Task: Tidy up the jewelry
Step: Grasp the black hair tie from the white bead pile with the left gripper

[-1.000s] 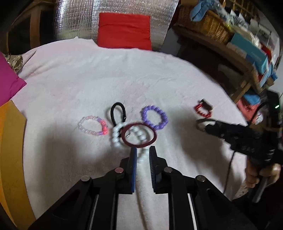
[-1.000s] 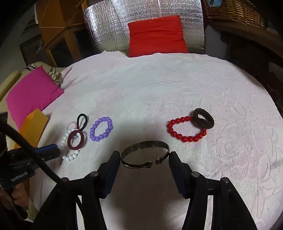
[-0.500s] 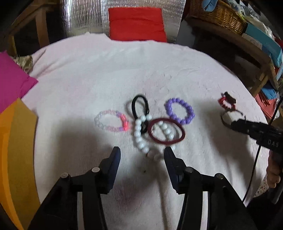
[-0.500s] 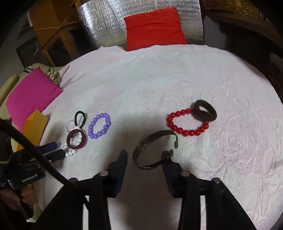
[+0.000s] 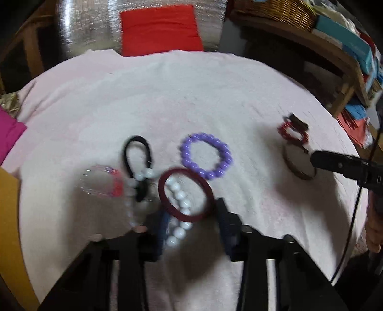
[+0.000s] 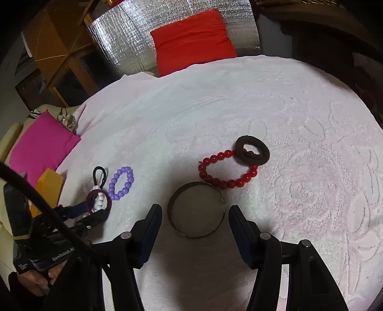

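Observation:
My left gripper (image 5: 194,224) is low over the pink cloth, jaws closing. The near rim of a maroon ring (image 5: 203,183) and part of a white bead bracelet (image 5: 178,193) lie between its fingers; no firm pinch shows in the blur. A black hair tie (image 5: 126,155), a pink-and-clear bracelet (image 5: 117,184) and a purple bead bracelet (image 5: 189,146) lie around them. My right gripper (image 6: 195,215) is opening. A dark metal bangle (image 6: 172,220) lies flat between its fingers, untouched. Beyond it a red bead bracelet (image 6: 215,158) lies partly under a dark brown ring (image 6: 263,155).
The pink cloth (image 6: 287,107) covers a round surface that drops away at its edges. A red cushion (image 6: 191,40) leans on silver foil at the back. To the left are a magenta cushion (image 6: 40,146) and an orange block (image 6: 49,184). A wicker basket (image 5: 275,9) and shelves stand on the right.
The left gripper opened, moved forward and down to the maroon ring and white beads, and its jaws have narrowed. The right gripper let go of the tilted bangle, which now lies flat.

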Demonstrator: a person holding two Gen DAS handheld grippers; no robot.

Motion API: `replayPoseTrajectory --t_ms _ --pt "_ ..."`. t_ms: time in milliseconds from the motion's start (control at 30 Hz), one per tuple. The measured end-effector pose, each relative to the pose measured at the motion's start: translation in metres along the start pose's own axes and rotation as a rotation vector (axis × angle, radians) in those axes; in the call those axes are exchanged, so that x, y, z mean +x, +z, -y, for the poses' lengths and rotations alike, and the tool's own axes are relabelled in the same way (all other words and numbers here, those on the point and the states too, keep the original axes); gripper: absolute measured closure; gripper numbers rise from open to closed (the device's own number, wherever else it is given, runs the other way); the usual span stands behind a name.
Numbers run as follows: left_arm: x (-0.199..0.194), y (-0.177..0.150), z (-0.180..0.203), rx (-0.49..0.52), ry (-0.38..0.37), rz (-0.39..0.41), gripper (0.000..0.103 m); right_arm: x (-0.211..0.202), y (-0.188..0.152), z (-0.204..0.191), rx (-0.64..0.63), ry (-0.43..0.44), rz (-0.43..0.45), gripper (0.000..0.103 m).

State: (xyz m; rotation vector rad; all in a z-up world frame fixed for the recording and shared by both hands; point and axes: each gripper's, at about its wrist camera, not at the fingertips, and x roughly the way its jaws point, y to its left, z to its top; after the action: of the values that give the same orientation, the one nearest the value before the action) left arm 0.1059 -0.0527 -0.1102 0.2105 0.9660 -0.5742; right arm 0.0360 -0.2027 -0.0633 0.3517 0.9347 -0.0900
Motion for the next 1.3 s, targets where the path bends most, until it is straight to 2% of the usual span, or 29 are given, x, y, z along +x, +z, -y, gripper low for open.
replayPoseTrajectory --t_ms 33,67,100,200,333,367,400,433,467,500,533,767,900,1033,1067,1100,1133,1300 --pt "-0.001 0.000 0.002 0.014 -0.009 0.006 0.076 0.001 0.000 0.002 0.001 0.005 -0.009 0.031" --pt "-0.004 -0.001 0.003 0.018 -0.048 0.006 0.087 0.003 0.000 0.003 0.003 0.008 -0.022 0.029" --pt "-0.006 -0.002 0.002 0.012 -0.087 0.005 0.088 0.006 0.000 0.003 0.004 0.007 -0.030 0.029" --pt "-0.013 -0.006 0.004 0.036 -0.181 0.005 0.088 0.016 -0.003 0.002 -0.006 -0.018 -0.054 0.028" --pt "-0.041 -0.013 -0.001 0.080 -0.279 0.065 0.087 0.022 -0.003 -0.013 -0.060 -0.066 -0.022 0.024" --pt "-0.047 -0.014 -0.005 0.076 -0.299 0.078 0.081 0.027 -0.003 -0.017 -0.076 -0.100 -0.020 0.025" --pt "-0.051 -0.016 -0.010 0.071 -0.299 0.086 0.065 0.030 -0.005 -0.020 -0.090 -0.135 -0.018 0.025" --pt "-0.055 -0.018 -0.017 0.062 -0.260 0.096 0.057 0.033 -0.005 -0.023 -0.105 -0.160 -0.014 0.025" --pt "-0.058 -0.019 -0.021 0.059 -0.243 0.105 0.051 0.035 -0.006 -0.027 -0.126 -0.192 -0.005 0.032" --pt "-0.059 -0.021 -0.023 0.059 -0.247 0.108 0.051 0.036 -0.007 -0.031 -0.150 -0.229 0.006 0.039" --pt "-0.059 -0.022 -0.027 0.058 -0.254 0.105 0.051 0.037 -0.008 -0.034 -0.165 -0.244 0.011 0.039" --pt "-0.043 -0.030 -0.037 0.043 -0.165 0.029 0.051 0.034 -0.011 -0.037 -0.193 -0.250 0.017 0.040" --pt "-0.035 -0.025 -0.022 0.074 -0.132 0.017 0.050 0.023 -0.014 -0.036 -0.167 -0.226 -0.002 0.040" --pt "-0.018 -0.021 -0.014 0.089 -0.095 -0.048 0.051 0.019 -0.017 -0.034 -0.154 -0.211 -0.020 0.039" --pt "-0.018 -0.021 -0.013 0.089 -0.092 -0.045 0.052 0.019 -0.018 -0.032 -0.152 -0.213 -0.026 0.040" --pt "-0.020 -0.021 -0.011 0.098 -0.094 -0.043 0.060 0.019 -0.019 -0.030 -0.151 -0.215 -0.027 0.040" --pt "-0.022 -0.023 -0.009 0.108 -0.096 -0.044 0.063 0.018 -0.020 -0.029 -0.152 -0.217 -0.026 0.040" --pt "-0.028 -0.028 0.001 0.165 -0.101 -0.043 0.064 0.014 -0.021 -0.022 -0.147 -0.211 -0.030 0.040"
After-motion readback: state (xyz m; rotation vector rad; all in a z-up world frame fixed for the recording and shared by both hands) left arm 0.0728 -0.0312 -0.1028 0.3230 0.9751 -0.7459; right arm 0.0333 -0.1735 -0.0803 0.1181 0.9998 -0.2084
